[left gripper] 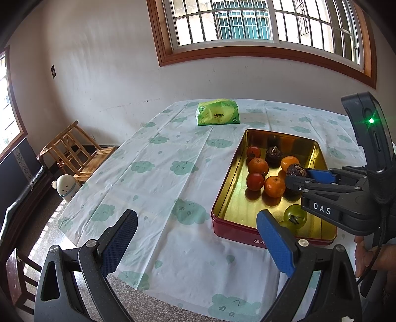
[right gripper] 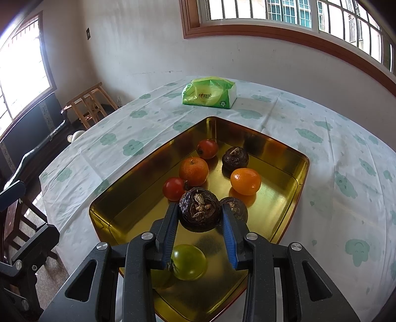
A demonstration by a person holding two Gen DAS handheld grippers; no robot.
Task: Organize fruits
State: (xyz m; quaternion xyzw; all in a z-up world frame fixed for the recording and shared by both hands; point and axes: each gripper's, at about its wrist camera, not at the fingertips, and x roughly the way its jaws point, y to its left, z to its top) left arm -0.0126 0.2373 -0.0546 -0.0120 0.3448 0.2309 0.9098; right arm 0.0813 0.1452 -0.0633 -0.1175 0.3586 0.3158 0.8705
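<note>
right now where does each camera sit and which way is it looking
Left wrist: on the left gripper, angled down over the table edge at the tin; its own open jaws, the right gripper and a hand show.
Right wrist: on the right gripper, angled down into the tin; its jaws are shut on a dark water chestnut.
Shared: tin, fruit, green tissue pack, window wall.

I stand at a table (left gripper: 173, 158) under a white cloth (right gripper: 321, 153) printed with green clouds. Behind it the wall (left gripper: 104, 64) is pale and scuffed, with a wide barred window (left gripper: 247, 22) in a brown wooden frame. Another window (right gripper: 22, 69) on my left pours in bright daylight. A wooden chair (left gripper: 79, 153) sits by the wall, and the floor (left gripper: 42, 230) is speckled stone, partly sunlit
</note>
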